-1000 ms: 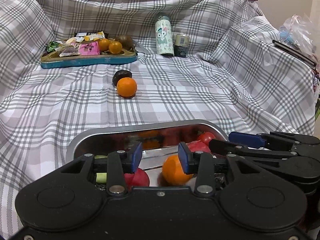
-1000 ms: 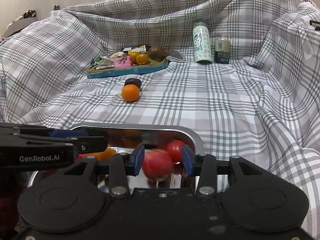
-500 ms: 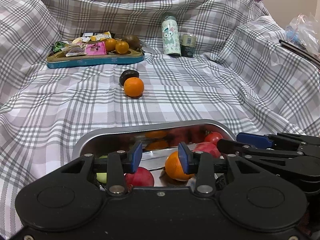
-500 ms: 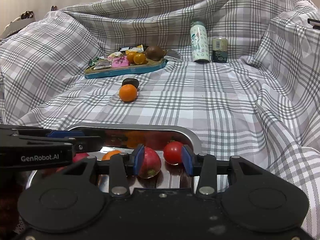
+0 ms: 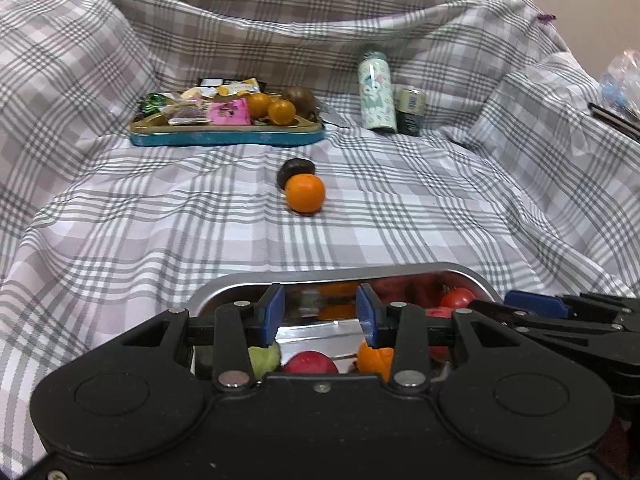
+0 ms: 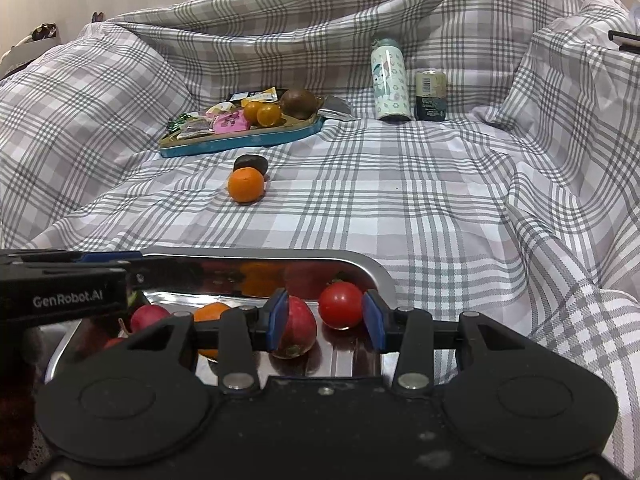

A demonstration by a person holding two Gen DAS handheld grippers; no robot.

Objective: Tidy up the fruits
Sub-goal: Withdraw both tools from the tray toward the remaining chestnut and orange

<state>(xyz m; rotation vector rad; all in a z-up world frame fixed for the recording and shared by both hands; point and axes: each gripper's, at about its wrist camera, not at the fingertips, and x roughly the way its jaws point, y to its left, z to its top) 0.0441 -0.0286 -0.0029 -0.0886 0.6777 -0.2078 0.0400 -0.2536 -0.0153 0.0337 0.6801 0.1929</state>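
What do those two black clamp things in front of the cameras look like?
Both are matte black plastic. The left gripper and the right gripper each have two round housings, silver screws and linked arms ending in blue pads. Seen side-on, the left one bears white "GenRobot.AI" lettering. No cables or sleeves show.

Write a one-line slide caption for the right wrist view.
Open right gripper over the steel tray of fruit, an orange waiting on the checked cloth.
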